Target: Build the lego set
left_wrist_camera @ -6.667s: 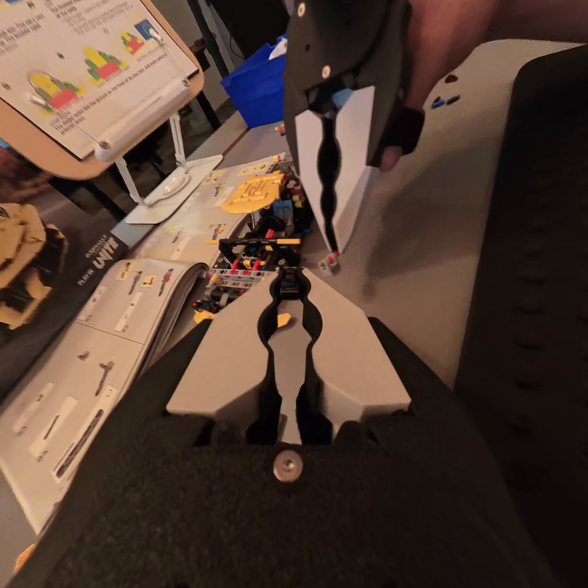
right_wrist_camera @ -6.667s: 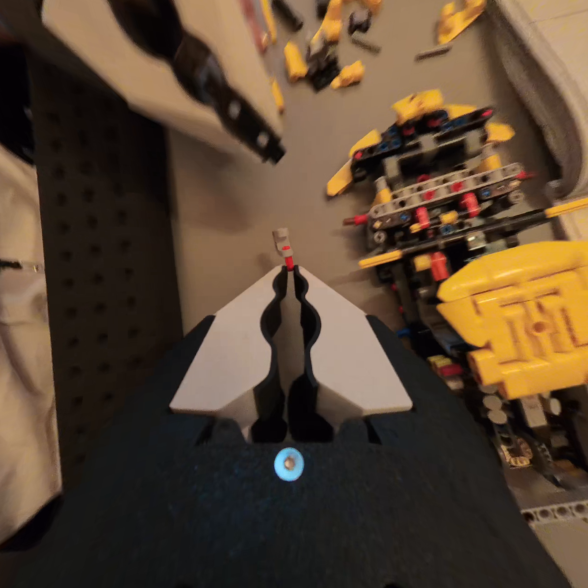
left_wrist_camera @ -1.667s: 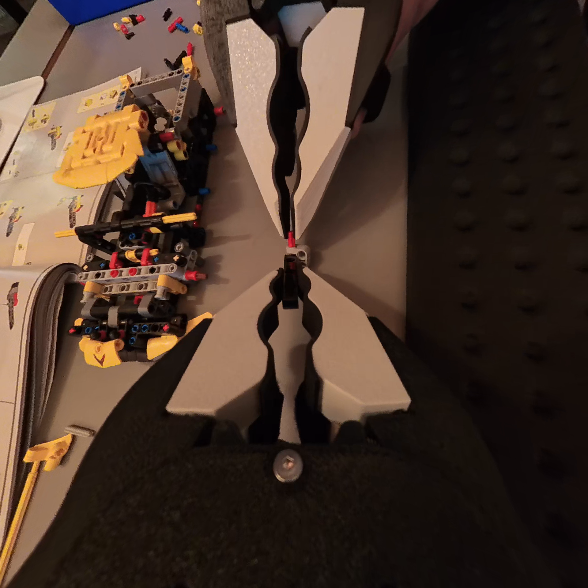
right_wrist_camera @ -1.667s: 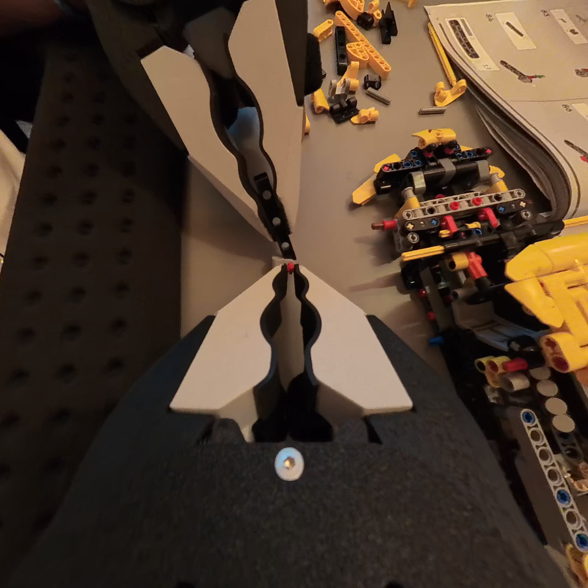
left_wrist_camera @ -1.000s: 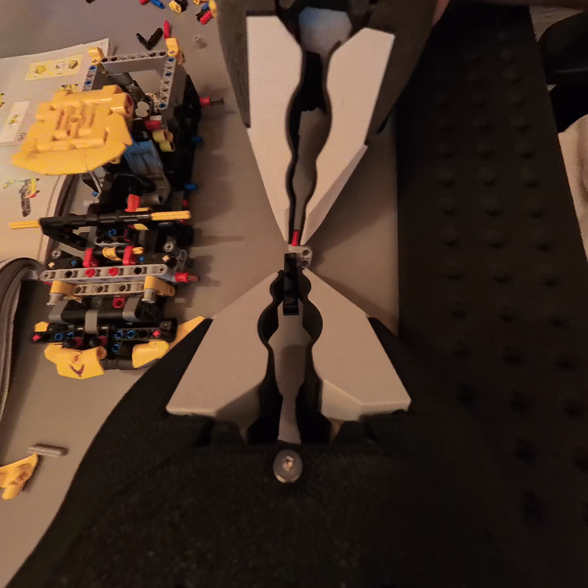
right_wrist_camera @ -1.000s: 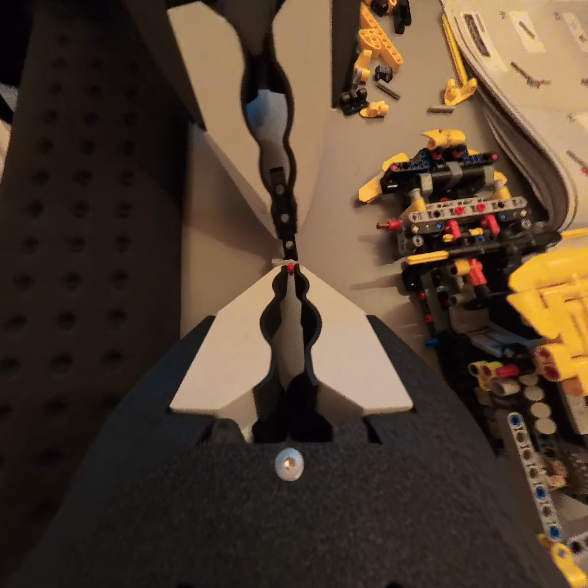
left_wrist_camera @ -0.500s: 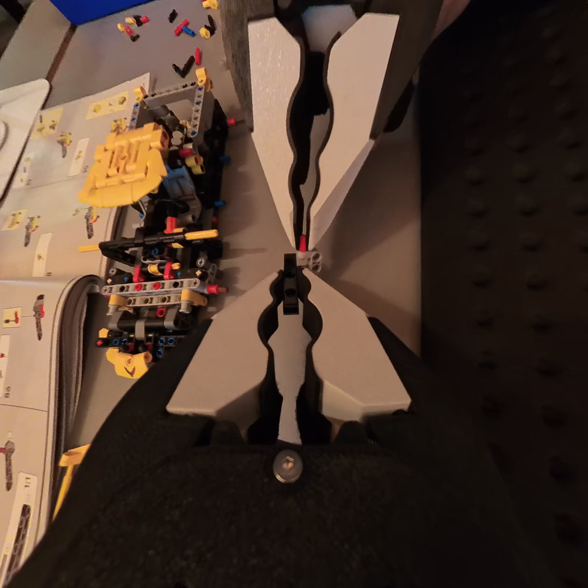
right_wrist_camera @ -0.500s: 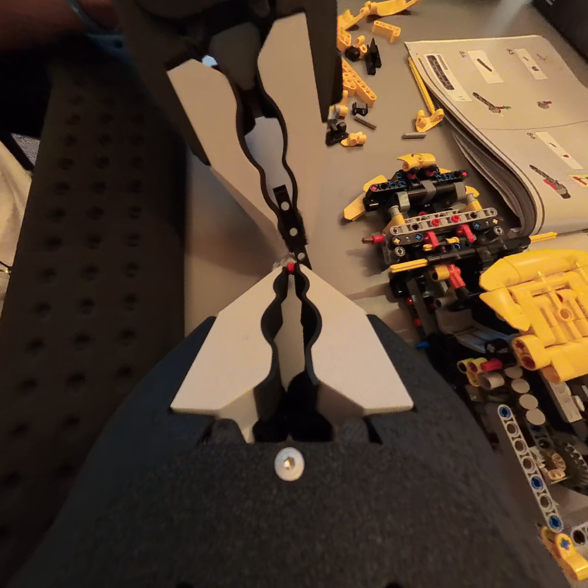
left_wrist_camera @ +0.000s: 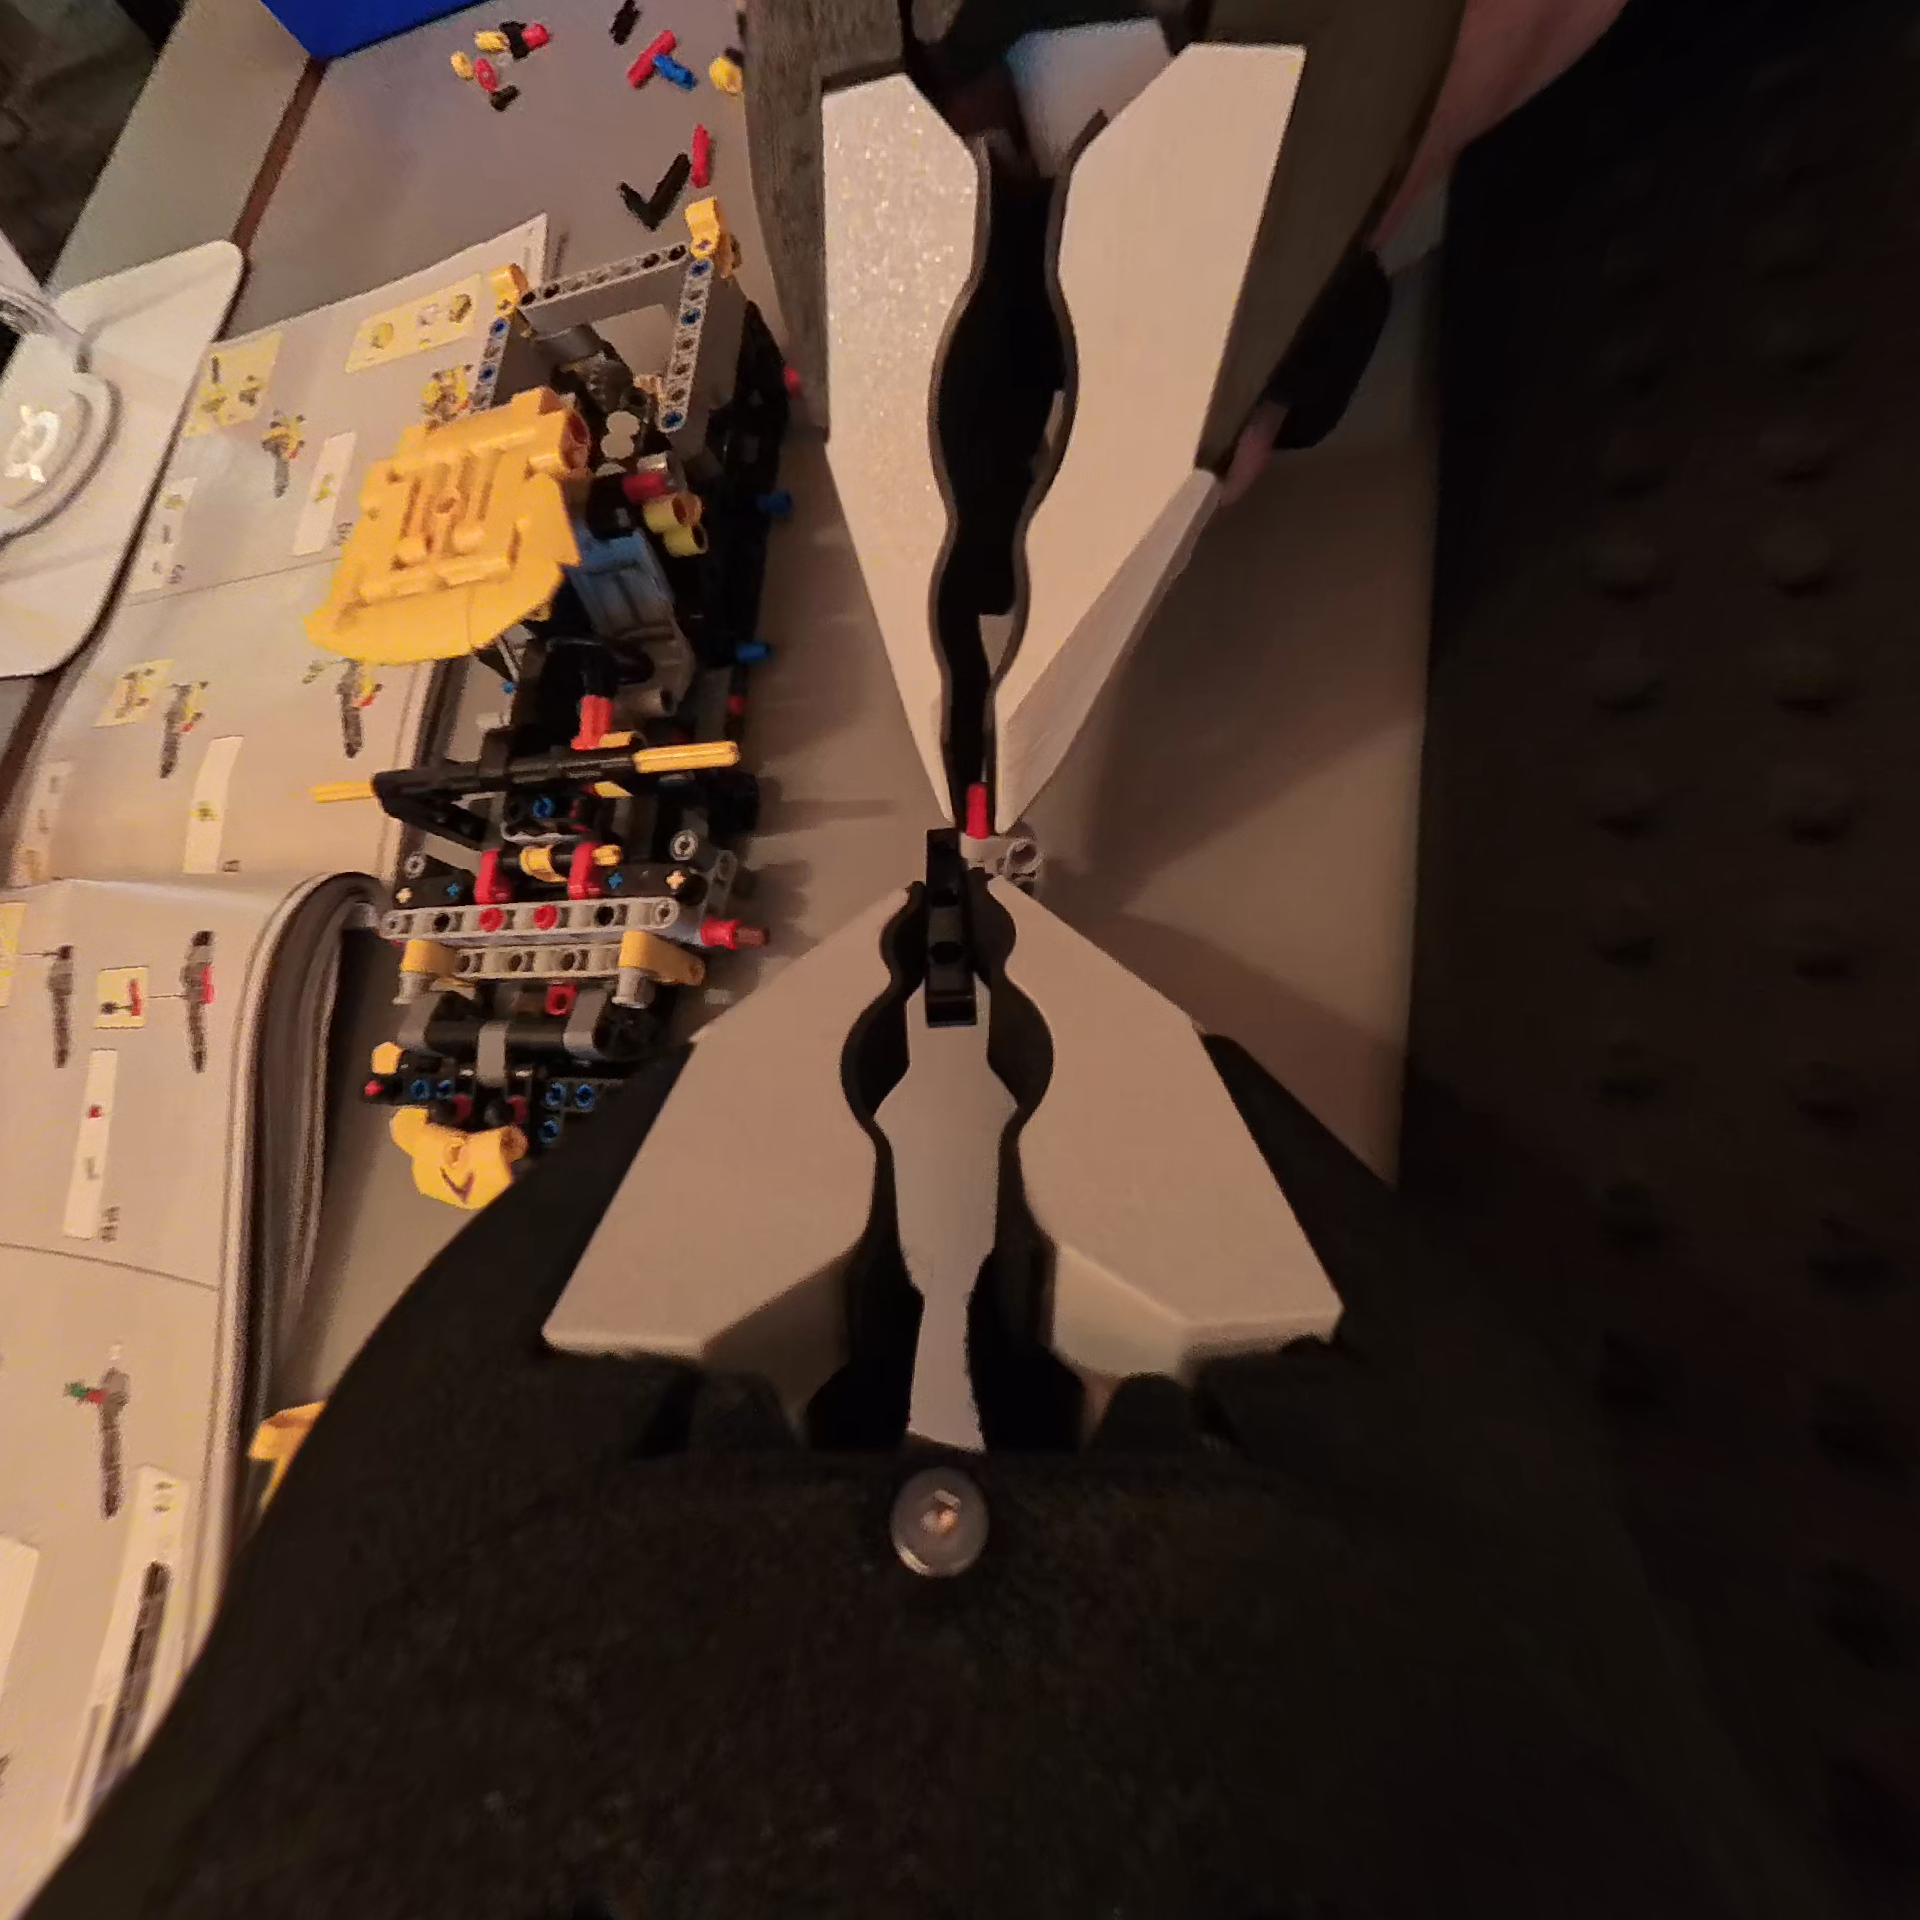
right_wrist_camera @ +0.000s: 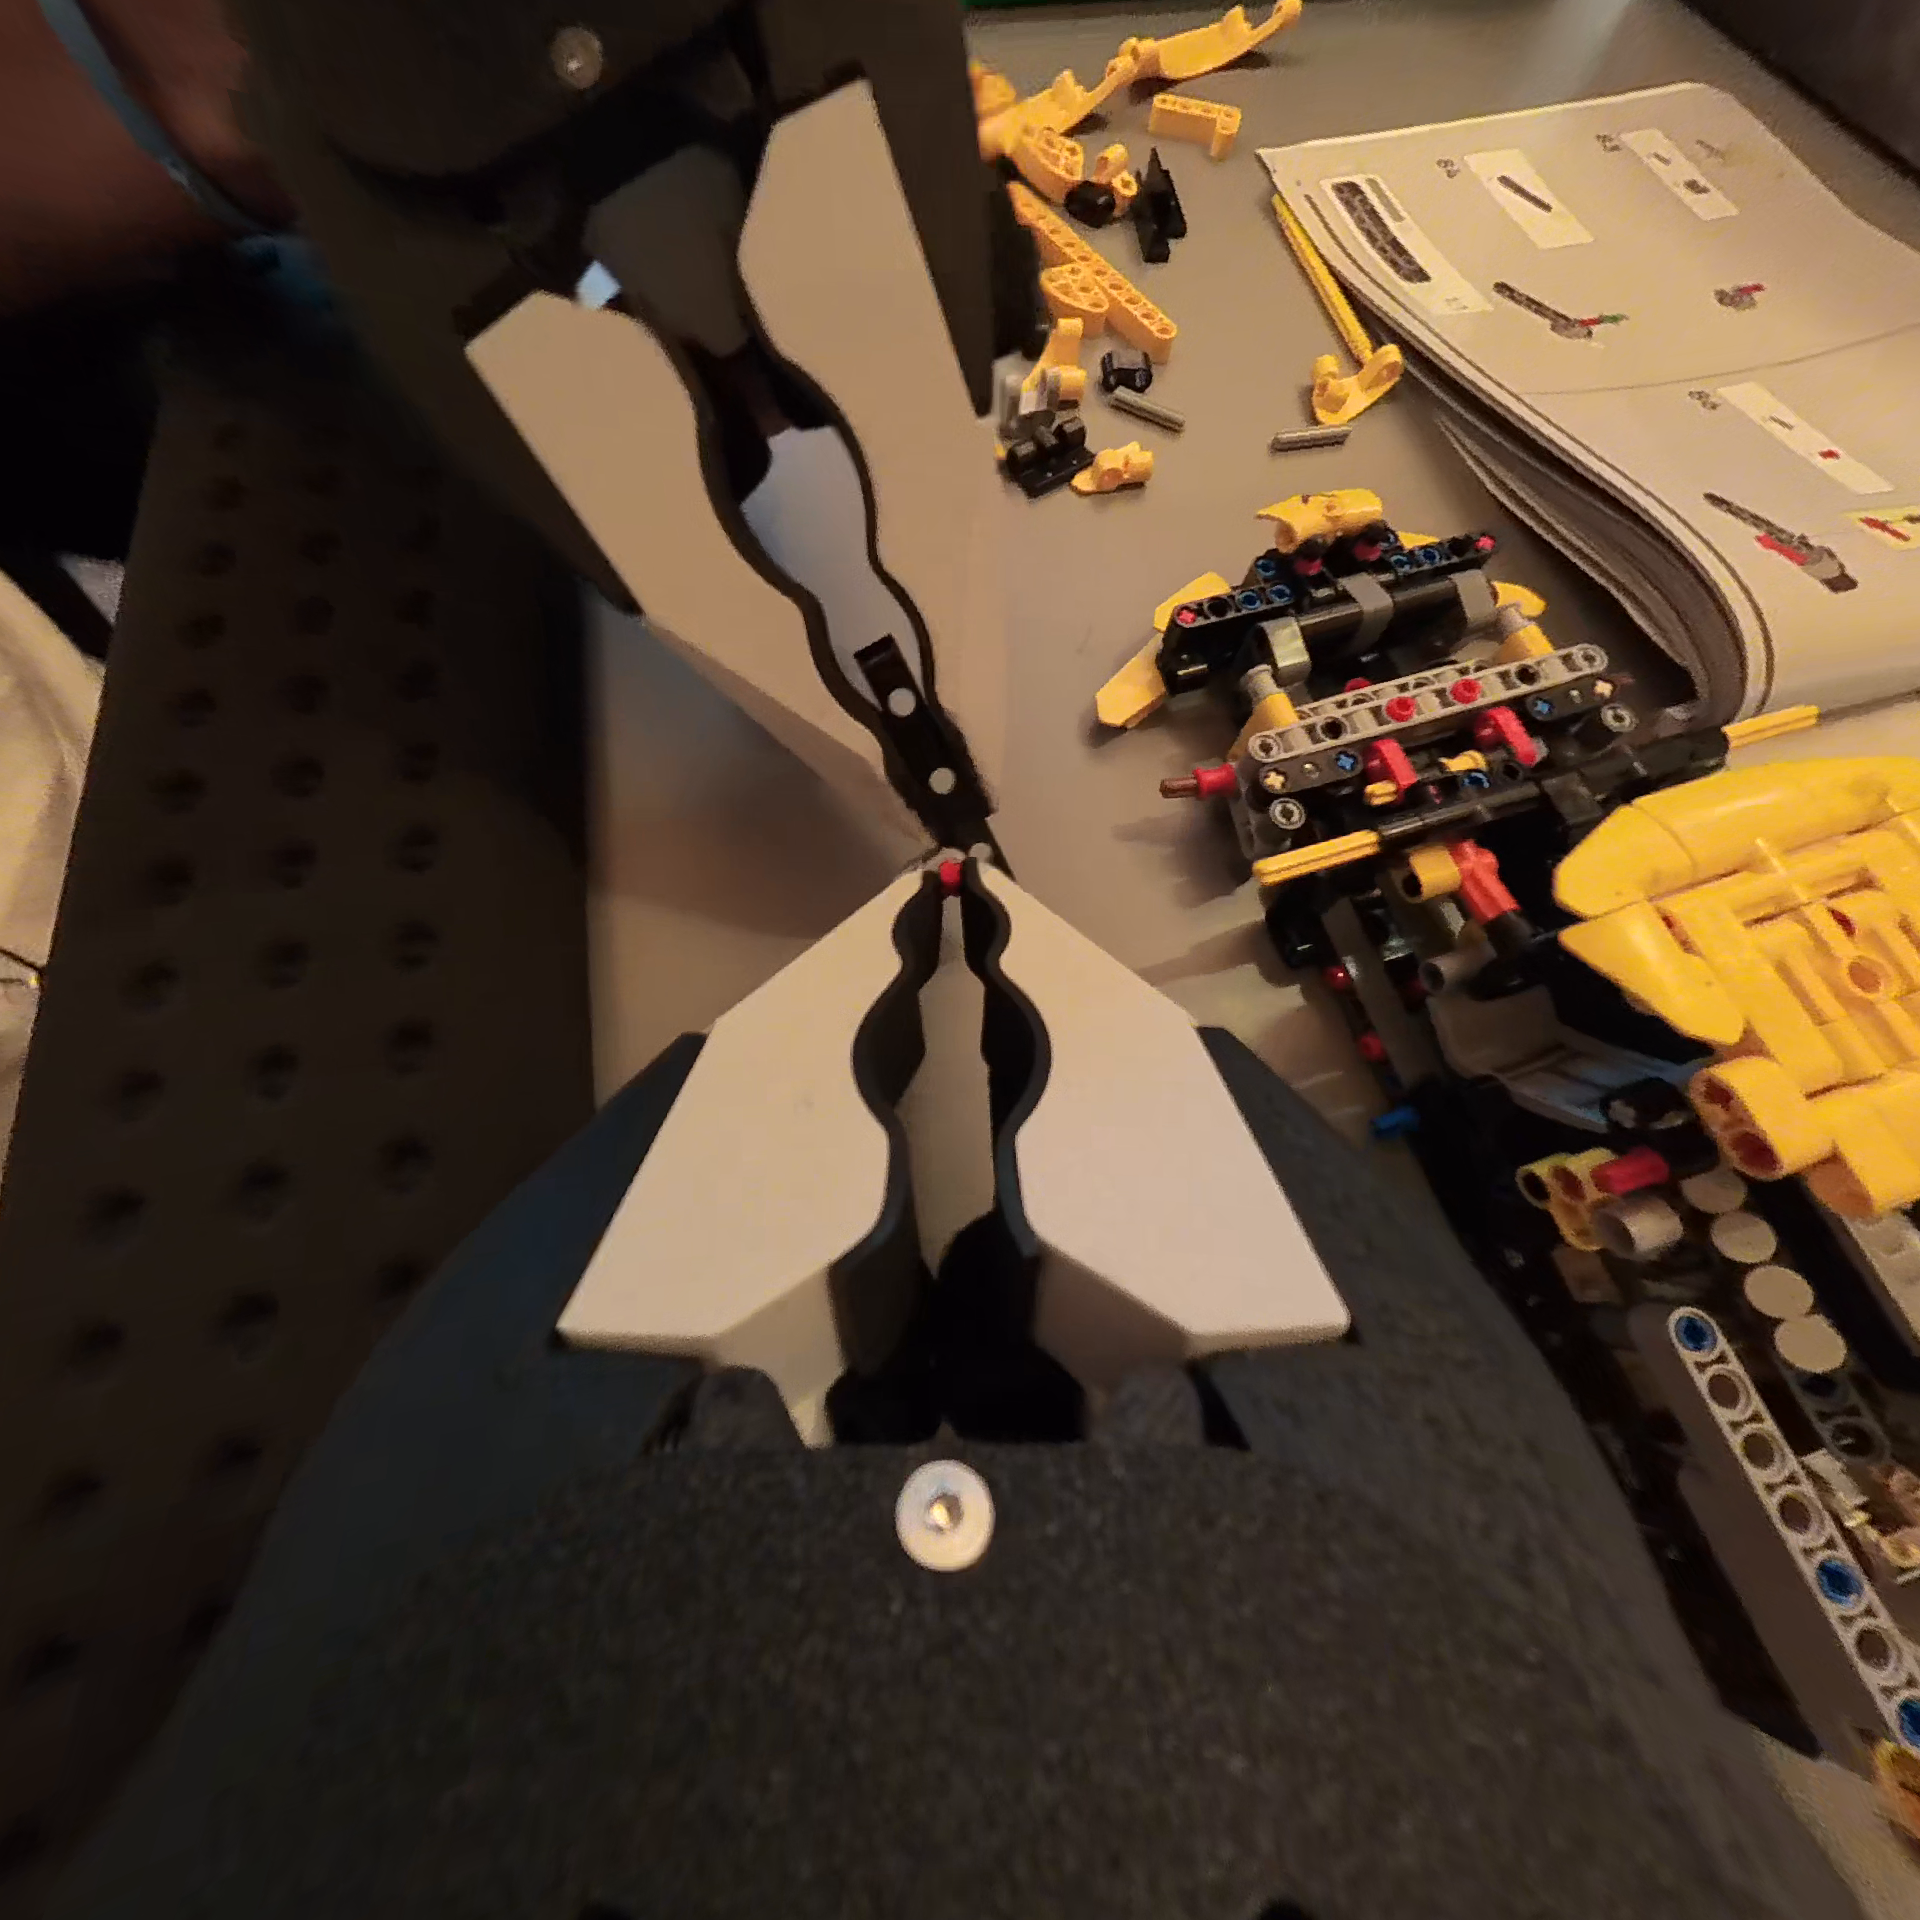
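Tip to tip above the desk: the left tongs are clamped on a short black beam, while the right tongs pinch a red pin that carries a small grey connector. Both pairs are closed on their parts; neither is free.

The relation that counts: the two tools face each other almost head-on, w/ the beam's long axis running straight along the left tongs and out past their tips. In the right wrist view the beam shows a row of round holes and slants down toward the pin, its far end touching or just beside the red tip; which of the two, the pics don't settle. The pin lies roughly in line w/ the right tongs, so pin and beam meet end-on, approx. one line broken by a slight angle.

Judged from this, the step in hand is mating pin/connector to the beam's end hole. Next move likely calls for squaring that slant, then a short push along the shared axis. The right tongs are nearer the joint, holding only the pin's tail.

The part-built yellow and black model sits on the desk well apart, on the left tongs' left, beside the open instruction booklet and loose yellow pieces.
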Demonstrator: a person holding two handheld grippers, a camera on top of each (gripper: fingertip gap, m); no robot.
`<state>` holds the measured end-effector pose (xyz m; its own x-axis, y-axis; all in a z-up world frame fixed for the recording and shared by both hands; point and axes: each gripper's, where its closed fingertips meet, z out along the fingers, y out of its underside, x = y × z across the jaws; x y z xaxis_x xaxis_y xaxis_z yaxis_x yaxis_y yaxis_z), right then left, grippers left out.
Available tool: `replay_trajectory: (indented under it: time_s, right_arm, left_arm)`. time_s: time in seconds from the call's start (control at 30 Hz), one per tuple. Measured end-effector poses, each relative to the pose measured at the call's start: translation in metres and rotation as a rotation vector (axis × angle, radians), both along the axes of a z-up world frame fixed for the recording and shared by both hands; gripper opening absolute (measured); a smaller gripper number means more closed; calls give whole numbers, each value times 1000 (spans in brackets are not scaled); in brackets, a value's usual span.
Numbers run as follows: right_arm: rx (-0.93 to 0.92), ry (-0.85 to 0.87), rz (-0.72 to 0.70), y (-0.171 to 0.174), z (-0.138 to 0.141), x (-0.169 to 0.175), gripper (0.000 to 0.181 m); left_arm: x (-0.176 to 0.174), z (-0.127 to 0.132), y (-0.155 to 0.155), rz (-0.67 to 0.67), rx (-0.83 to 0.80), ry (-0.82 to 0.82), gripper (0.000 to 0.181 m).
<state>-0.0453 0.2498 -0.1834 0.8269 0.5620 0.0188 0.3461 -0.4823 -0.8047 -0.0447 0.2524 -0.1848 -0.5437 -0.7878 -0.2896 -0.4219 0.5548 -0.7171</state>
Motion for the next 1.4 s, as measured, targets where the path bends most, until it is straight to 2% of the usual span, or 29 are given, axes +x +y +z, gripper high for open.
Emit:
replay_trajectory:
  time_s: [0.1, 0.4, 0.57, 0.7, 0.77, 0.87, 0.93, 1.1, 1.3, 1.4]
  right_arm:
    - [14, 78, -28, 2, 6, 1, 3]
    - [-78, 80, -68, 7, 6, 2, 3]
    - [-198, 250, -161, 14, 6, 8, 3]
    - [-269, 193, -191, 13, -1, 13, 2]
    - [-254, 149, -125, 11, -2, 9, 3]
    - [-147, 137, -57, 9, 10, 2, 3]
    - [-171, 213, -39, 6, 15, -1, 3]
    - [-96, 395, 1, 2, 30, -1, 3]
    - [-160, 283, -30, 1, 2, -1, 3]
    - [-182, 252, -53, -1, -6, 1, 3]
  left_arm:
    - [2, 6, 1, 25, -60, -16, 7]
    - [2, 6, 5, 49, -292, 44, 7]
    - [7, 6, 13, 56, -146, -5, 7]
    - [8, 1, 13, 59, -100, -9, 8]
    - [5, -2, 10, 39, -103, 12, 8]
    - [3, 7, 8, 24, -220, 7, 7]
    - [0, 12, 3, 4, -268, 8, 8]
    - [-1, 29, 0, 17, -430, -6, 8]
    - [5, 4, 8, 88, -223, -27, 7]
    - [1, 0, 3, 48, -185, -13, 7]
